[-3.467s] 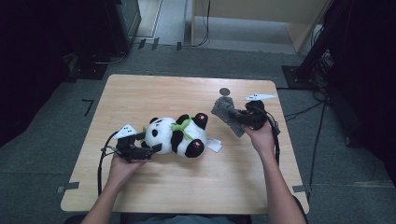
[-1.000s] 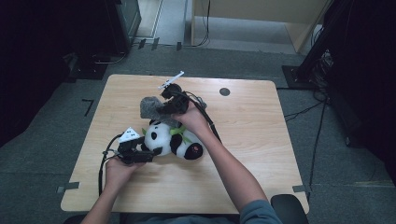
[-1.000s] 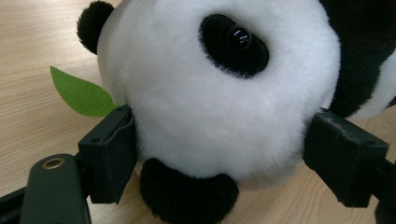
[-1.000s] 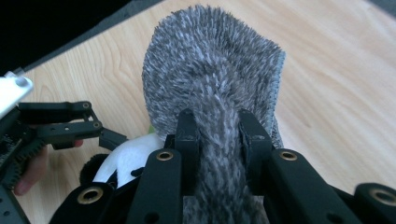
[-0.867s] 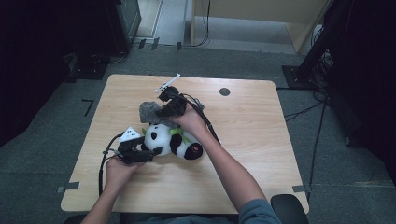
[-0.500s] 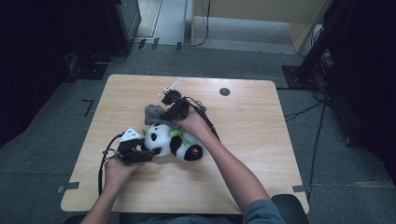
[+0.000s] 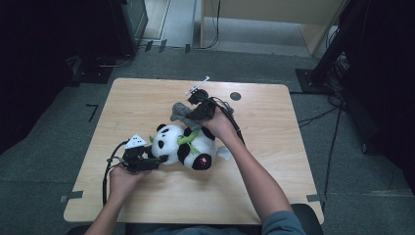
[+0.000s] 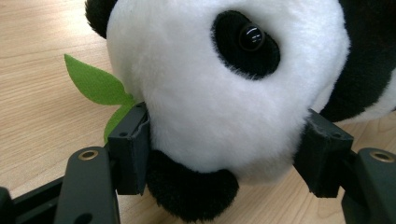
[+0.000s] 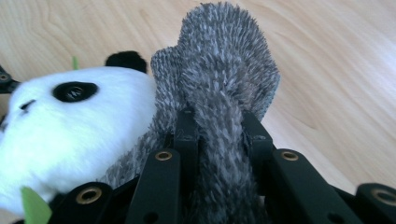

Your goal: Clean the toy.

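Panda plush toy [image 7: 186, 146] lies on its side near the middle of the wooden tabletop [image 7: 274, 161], head toward the person's left, with green felt bamboo leaves [image 8: 95, 84] at its neck and a small red patch on one black foot. The left tool [image 7: 143, 159] has its jaws set on either side of the panda's white head; they have just been closing, and in the left gripper view both pads press into the fur at the cheeks, so the head is gripped. The right tool [image 7: 196, 105] is clamped tight on a grey fuzzy knitted piece [image 9: 219, 79], which looks like a small hat or mitten, though I cannot tell which; in the right gripper view the fabric bunches up between the two black jaws and its rounded end stands just above and beside the panda's head, touching the white fur along one edge. Judged from how things lie, the work seems to be dressing the toy: the grey piece is picked up and brought to the panda, and the toy is steadied, so the fetching part is done. What remains is to open the knitted piece and pull it over the head or a limb, then let go; it is not yet on the toy. A pale tag [image 7: 224, 152] sticks out from the panda's back, but no writing, brand or label can be read on it or anywhere else
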The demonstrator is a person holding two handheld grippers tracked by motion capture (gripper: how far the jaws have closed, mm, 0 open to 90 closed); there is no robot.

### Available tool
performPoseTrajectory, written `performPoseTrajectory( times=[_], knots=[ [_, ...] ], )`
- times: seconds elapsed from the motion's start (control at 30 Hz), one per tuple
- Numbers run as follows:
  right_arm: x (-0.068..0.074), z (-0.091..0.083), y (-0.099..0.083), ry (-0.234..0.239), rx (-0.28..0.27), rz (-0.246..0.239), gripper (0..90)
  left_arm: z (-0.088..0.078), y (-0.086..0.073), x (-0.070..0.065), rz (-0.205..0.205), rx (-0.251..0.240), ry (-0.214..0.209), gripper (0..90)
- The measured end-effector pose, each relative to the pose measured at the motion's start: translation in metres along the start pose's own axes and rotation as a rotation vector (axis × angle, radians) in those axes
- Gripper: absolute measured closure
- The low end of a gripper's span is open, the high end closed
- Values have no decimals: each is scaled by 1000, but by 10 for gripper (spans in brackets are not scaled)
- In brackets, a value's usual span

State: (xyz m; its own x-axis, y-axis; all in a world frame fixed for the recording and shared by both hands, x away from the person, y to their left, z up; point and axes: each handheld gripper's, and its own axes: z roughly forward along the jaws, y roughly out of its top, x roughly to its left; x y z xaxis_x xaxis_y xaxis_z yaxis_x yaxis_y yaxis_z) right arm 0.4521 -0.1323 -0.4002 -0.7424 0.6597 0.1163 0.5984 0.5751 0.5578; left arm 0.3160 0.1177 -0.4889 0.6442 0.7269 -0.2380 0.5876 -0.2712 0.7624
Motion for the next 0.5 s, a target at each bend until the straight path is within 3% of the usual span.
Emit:
performPoseTrajectory(
  times=[0.23,0.5],
  knots=[
    [-19,-12,-11,-28,6,37,738,0,-1,2,1,-6,-8,304],
    [-31,-27,-17,-46,-45,70,739,0,-2,2,3,-17,-15,293]
  ],
)
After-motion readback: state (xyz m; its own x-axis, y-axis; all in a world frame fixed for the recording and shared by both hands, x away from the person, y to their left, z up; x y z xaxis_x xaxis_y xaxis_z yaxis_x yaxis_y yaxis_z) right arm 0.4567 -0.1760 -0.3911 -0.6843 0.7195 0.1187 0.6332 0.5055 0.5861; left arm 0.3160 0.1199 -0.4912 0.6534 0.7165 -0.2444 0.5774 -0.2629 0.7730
